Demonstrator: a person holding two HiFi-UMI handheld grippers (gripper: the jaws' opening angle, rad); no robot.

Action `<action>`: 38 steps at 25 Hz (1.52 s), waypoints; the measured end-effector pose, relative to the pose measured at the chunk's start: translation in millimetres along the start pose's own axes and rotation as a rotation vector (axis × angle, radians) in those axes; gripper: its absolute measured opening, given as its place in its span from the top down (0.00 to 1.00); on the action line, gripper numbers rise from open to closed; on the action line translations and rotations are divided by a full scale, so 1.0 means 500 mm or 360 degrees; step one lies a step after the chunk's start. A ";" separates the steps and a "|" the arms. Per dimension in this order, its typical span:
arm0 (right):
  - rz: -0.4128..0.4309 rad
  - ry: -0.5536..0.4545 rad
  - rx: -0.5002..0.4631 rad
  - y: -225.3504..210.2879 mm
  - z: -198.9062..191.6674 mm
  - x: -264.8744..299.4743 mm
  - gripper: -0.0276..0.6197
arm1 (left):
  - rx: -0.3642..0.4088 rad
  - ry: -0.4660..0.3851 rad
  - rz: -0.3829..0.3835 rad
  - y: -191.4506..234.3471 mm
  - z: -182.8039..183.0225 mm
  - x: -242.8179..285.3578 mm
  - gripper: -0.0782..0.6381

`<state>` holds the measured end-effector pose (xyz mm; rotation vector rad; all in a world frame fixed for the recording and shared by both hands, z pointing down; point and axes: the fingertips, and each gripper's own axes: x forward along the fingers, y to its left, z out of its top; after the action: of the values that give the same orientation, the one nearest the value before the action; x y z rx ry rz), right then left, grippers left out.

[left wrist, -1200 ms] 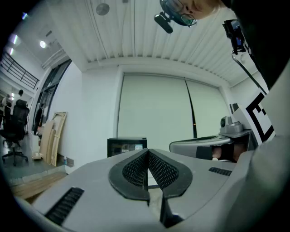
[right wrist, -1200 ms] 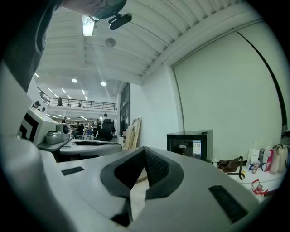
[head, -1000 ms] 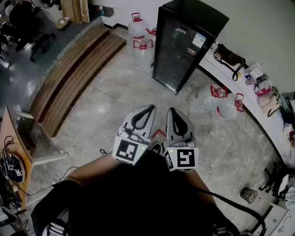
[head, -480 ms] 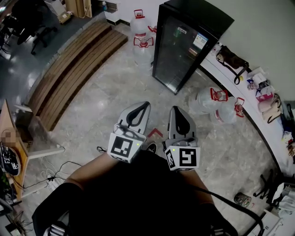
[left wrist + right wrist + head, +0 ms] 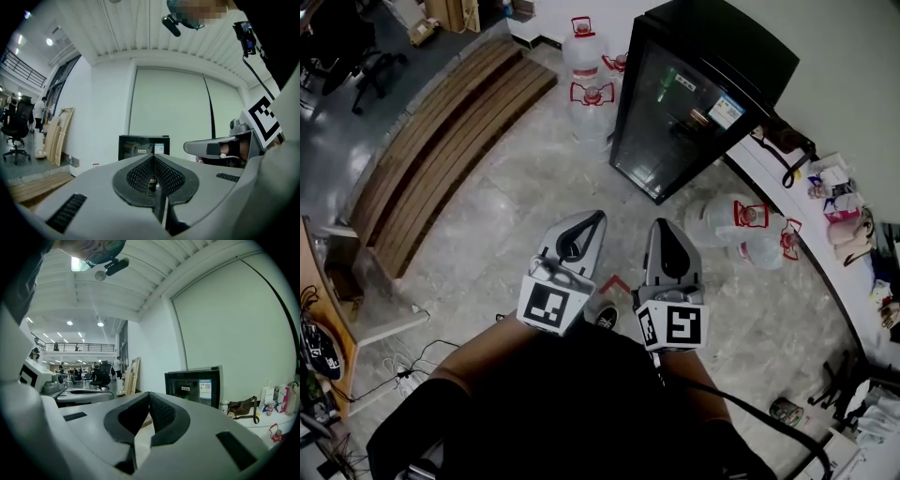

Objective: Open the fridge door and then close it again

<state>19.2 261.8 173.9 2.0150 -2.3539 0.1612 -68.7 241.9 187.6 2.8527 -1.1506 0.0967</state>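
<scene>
Your left gripper (image 5: 600,217) and right gripper (image 5: 660,224) are both closed on nothing, and the fridge (image 5: 689,103), door shut, stands upright well ahead of them, slightly rightward, so your right looks nearer.

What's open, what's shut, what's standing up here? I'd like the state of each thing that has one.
Fridge door: closed.
Left gripper: shut, holding nothing.
Right gripper: shut, holding nothing.
Water jugs: upright.
</scene>
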 end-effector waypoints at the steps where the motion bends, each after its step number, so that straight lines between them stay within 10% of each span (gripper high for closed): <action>1: -0.0012 0.0002 -0.0002 -0.005 0.000 0.035 0.93 | 0.0000 0.0002 -0.0017 0.025 -0.003 0.024 0.88; 21: -0.0126 0.0090 0.0040 -0.178 -0.144 0.567 0.93 | -0.0035 0.0073 -0.0167 0.405 -0.184 0.547 0.88; 38: -0.0116 0.0355 0.0175 -0.287 -0.445 0.677 0.93 | 0.0031 0.0001 -0.0294 0.501 -0.393 0.872 0.62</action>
<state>99.6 -69.3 435.4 2.0064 -2.1773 0.4949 63.9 -223.1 427.9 2.9587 -0.8845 0.0999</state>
